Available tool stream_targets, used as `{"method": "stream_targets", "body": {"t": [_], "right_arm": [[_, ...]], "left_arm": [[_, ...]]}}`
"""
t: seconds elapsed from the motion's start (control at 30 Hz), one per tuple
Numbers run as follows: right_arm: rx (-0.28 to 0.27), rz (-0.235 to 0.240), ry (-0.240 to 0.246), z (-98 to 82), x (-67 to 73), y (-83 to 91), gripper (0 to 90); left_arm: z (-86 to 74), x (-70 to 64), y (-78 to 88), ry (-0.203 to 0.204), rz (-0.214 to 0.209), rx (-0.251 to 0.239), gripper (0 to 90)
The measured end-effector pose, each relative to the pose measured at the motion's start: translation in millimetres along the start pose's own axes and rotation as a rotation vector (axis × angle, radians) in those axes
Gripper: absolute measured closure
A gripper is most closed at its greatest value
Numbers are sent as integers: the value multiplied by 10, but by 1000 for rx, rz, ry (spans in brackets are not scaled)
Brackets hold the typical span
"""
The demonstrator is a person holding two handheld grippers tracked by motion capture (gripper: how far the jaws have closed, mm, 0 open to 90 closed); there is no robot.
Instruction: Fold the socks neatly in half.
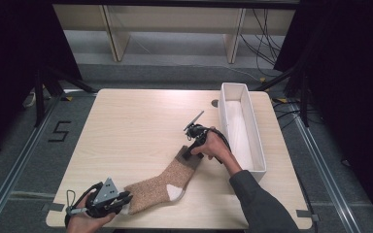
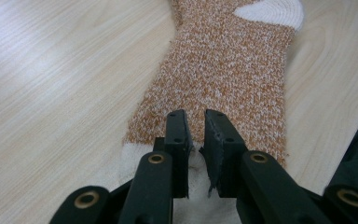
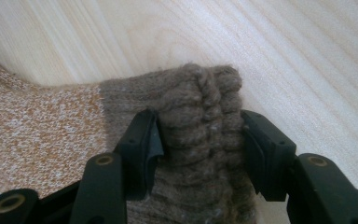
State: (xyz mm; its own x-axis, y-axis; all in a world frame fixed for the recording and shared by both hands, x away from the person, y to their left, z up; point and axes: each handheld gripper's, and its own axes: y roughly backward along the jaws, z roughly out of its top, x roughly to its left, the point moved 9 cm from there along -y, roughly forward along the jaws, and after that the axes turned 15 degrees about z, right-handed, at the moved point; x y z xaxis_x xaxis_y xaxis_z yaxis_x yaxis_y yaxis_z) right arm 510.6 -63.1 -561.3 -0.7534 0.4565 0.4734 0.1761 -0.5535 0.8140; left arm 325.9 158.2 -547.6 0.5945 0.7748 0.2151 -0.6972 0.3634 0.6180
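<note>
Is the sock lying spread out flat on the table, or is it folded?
Spread out flat: the sock lies at full length on the table, only its cuff bunched between the right gripper's jaws.

sock [image 1: 162,187] on table [image 1: 126,126] front-ctr | bin [image 1: 243,127] on table, right of sock

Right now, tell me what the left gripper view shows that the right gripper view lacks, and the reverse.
Left gripper view: the left claw pinching the sock's cream toe end, and its cream heel patch.
Right gripper view: the right claw with its jaws against the bunched ribbed grey-brown cuff.
Both: the speckled orange-brown knitted sock lying on the pale wooden table.
</note>
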Motion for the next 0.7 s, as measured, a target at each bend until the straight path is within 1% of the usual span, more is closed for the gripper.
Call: {"method": "stream_targets", "body": {"t": [0.03,0.07,0.1,0.13,0.17,0.2,0.23,0.27,0.3,0.33,0.37,0.4,0.43,0.47,0.5,0.53,0.6,0.63,0.67,0.7], "right_arm": [[0,0,0,0,0,0,510],[1,1,-17,-8,8,3,520],[1,2,-21,-9,9,6,532],[10,-17,-11,-24,-16,21,553],[10,-17,-11,-24,-16,21,553],[8,-13,-9,-23,-14,22,564],[7,-15,-5,-22,-16,25,577],[6,-17,-8,-19,-11,29,591],[14,-31,-15,-27,-15,41,617],[-10,-2,-31,-3,38,28,638],[-3,-17,-20,-8,17,39,648],[-5,0,13,1,23,44,662],[-5,0,13,1,23,44,662],[-5,-1,12,0,26,48,669],[-8,-7,-4,-2,29,47,675],[-9,-5,-9,-4,41,51,679],[-13,-12,4,3,34,59,691],[-13,-12,4,3,34,59,691],[-10,-5,16,0,42,64,694],[-10,-6,2,-5,50,70,698]], "left_arm": [[-6,14,4,-18,1,7,788],[8,-3,-7,3,-3,-8,787],[7,-2,-3,1,-2,-3,787],[5,0,1,0,1,0,787],[3,3,1,-1,0,0,787],[-11,23,9,-14,6,12,788],[-22,60,19,-55,8,20,788],[-17,43,21,-39,-1,15,789],[-9,35,21,-24,1,8,791],[-11,46,27,-37,2,9,793],[-9,50,30,-40,3,7,795],[-8,51,33,-36,8,7,799],[-3,45,33,-20,13,2,799],[-4,50,39,-33,9,1,802],[-6,53,42,-33,7,5,803],[1,58,42,-30,11,0,805],[5,69,45,-38,13,-2,810],[4,69,48,-36,12,-2,810],[1,70,49,-33,13,-1,811],[4,74,46,-25,15,-4,811]]}}
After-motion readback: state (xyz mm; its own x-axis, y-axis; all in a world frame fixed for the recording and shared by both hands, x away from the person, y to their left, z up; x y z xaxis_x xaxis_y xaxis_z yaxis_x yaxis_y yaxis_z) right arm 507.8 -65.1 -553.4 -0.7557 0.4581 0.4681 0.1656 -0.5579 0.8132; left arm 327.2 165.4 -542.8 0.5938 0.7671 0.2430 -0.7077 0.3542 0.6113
